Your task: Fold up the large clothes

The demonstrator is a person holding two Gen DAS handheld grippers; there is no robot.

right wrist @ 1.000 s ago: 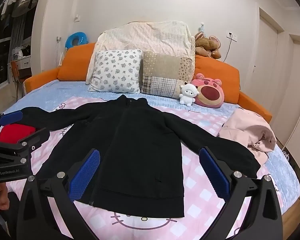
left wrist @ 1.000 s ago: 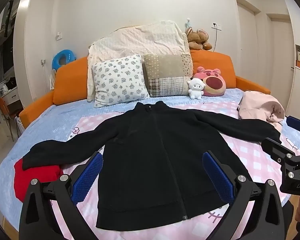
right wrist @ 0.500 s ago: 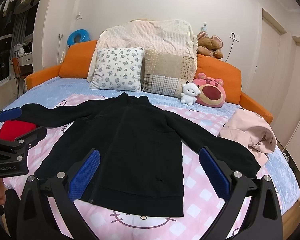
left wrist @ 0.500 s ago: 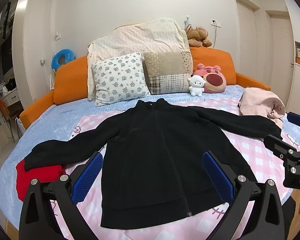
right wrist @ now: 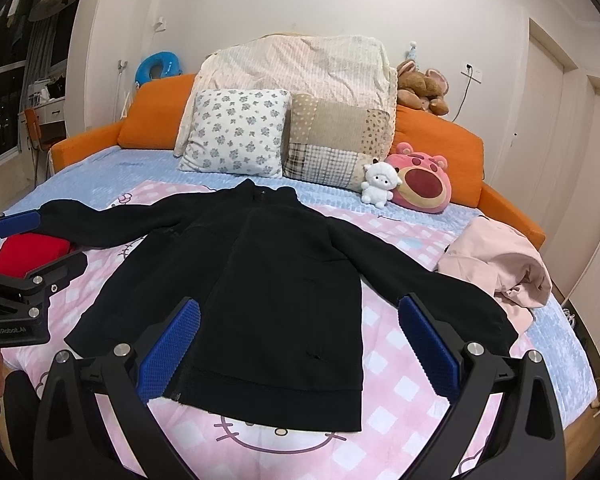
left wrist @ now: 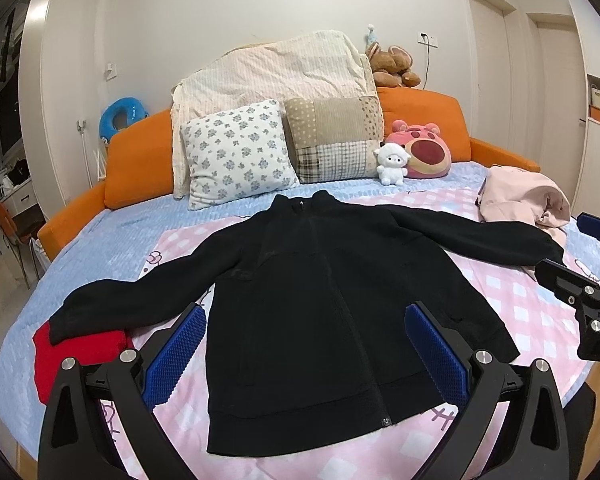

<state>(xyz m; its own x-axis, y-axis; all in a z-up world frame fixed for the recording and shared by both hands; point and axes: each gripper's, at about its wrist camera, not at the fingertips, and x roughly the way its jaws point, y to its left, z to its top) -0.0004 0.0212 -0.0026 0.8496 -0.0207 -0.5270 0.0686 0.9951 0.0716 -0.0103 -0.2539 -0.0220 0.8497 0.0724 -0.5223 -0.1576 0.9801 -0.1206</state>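
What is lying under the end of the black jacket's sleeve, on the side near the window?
A red garment lies under the black jacket sleeve's cuff. The cuff covers its upper edge, so its full shape cannot be seen.

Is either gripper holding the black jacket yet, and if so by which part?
Nothing is held. Left gripper and right gripper are both open above the black jacket, which lies flat.

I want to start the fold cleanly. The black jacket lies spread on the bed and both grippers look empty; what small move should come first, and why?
Probably bring the left gripper down onto the cuff of the sleeve that overlaps the red garment. The black jacket lies flat, zipped, with both sleeves stretched out, and both sets of jaws stand open and empty. The right gripper could likewise take the sleeve beside the pink garment.
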